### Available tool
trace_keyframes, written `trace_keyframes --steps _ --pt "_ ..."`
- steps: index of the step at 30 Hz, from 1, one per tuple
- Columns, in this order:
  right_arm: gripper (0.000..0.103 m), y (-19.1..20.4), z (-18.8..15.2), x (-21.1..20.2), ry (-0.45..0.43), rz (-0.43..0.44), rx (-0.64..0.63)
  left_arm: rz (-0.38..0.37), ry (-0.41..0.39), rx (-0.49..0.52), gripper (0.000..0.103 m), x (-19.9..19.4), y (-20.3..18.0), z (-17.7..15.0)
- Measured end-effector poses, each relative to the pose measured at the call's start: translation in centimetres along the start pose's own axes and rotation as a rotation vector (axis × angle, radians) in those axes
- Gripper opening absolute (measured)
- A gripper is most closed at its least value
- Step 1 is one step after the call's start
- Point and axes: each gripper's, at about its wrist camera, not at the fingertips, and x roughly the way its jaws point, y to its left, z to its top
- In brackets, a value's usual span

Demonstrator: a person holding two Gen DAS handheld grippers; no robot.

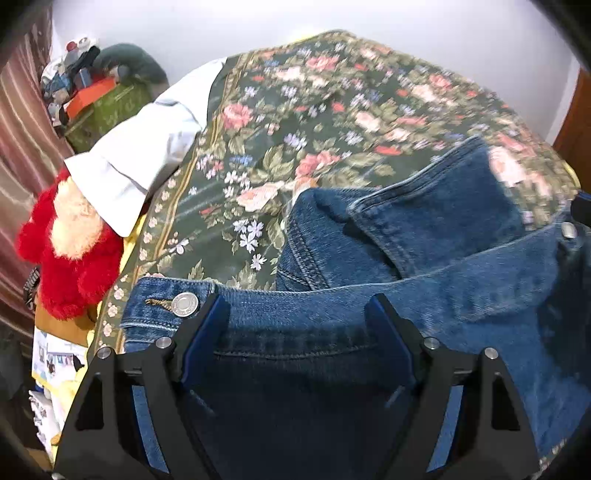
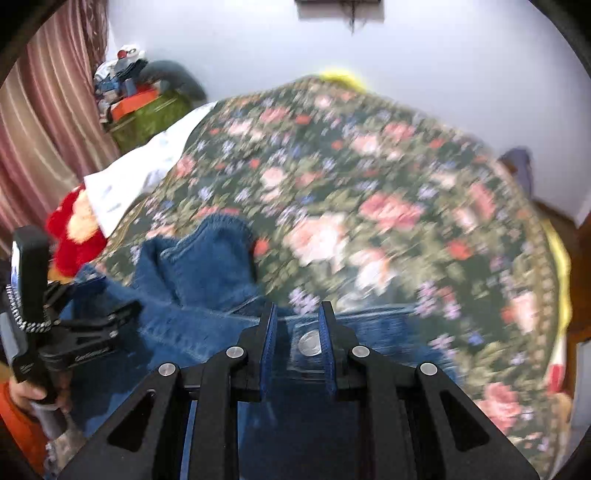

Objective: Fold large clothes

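A blue denim garment [image 1: 424, 280], apparently a jacket, is seen bunched at the lower right of the left wrist frame on a floral bedspread [image 1: 295, 110], so folding is judged barely begun: no neat fold is shown, 1 sleeve or flap [image 1: 443, 206] is thrown up crumpled, and flattening plus all folds are judged left. The left gripper [image 1: 295, 310] is seen with jaws spread wide, a denim edge lying between them at lower centre; a real pinch cannot be confirmed. The right gripper [image 2: 297, 317] is seen with jaws drawn narrow around a denim band carrying a metal button [image 2: 309, 342] at lower centre; it is judged to be pinching the cloth, though contact is blurred. Shown only in the left view: a second snap button [image 1: 184, 304] on a waistband or cuff at lower left, sharp stitching, and a red plush toy [image 1: 70, 243] in clear detail beside a white pillow [image 1: 140, 155]. Shown only in the right view: the left gripper body [image 2: 74, 339] at left edge with a hand [image 2: 26, 391] on its handle, a dark object on the wall [image 2: 338, 7] at top centre, and the bedspread's right edge, heavily motion-blurred
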Motion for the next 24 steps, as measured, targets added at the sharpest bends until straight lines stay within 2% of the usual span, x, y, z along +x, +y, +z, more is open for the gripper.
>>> trace_keyframes --steps 3,6,9,12,14,19,21,24 --pt "0.018 0.0 -0.3 -2.7 -0.047 0.069 -0.004 -0.037 -0.062 -0.008 0.08 -3.1 0.5 -0.3" --pt "0.018 0.9 -1.1 -4.6 -0.044 0.122 -0.032 -0.007 -0.13 0.02 0.081 -6.7 1.1 -0.9" --pt "0.018 2.9 -2.6 -5.4 -0.022 0.138 -0.11 0.012 -0.156 0.053 0.083 -9.0 1.8 -2.3" --pt "0.018 5.5 -4.9 -4.8 0.026 0.166 -0.185 0.014 -0.136 0.076 0.086 -9.7 2.6 -4.4" --pt "0.018 7.1 -6.4 -4.0 0.063 0.181 -0.218 0.045 -0.103 0.115 0.086 -9.1 2.8 -6.1" --pt "0.018 10.1 -10.2 0.4 0.223 0.211 -0.253 0.106 -0.003 0.138 0.086 -6.3 4.2 -9.8" --pt "0.018 10.5 -11.7 2.4 0.29 0.175 -0.277 0.119 0.03 0.104 0.09 -5.1 5.3 -11.2" --pt "0.018 10.7 -12.7 2.8 0.28 0.171 -0.362 0.079 0.005 0.011 0.096 -5.0 6.9 -12.4"
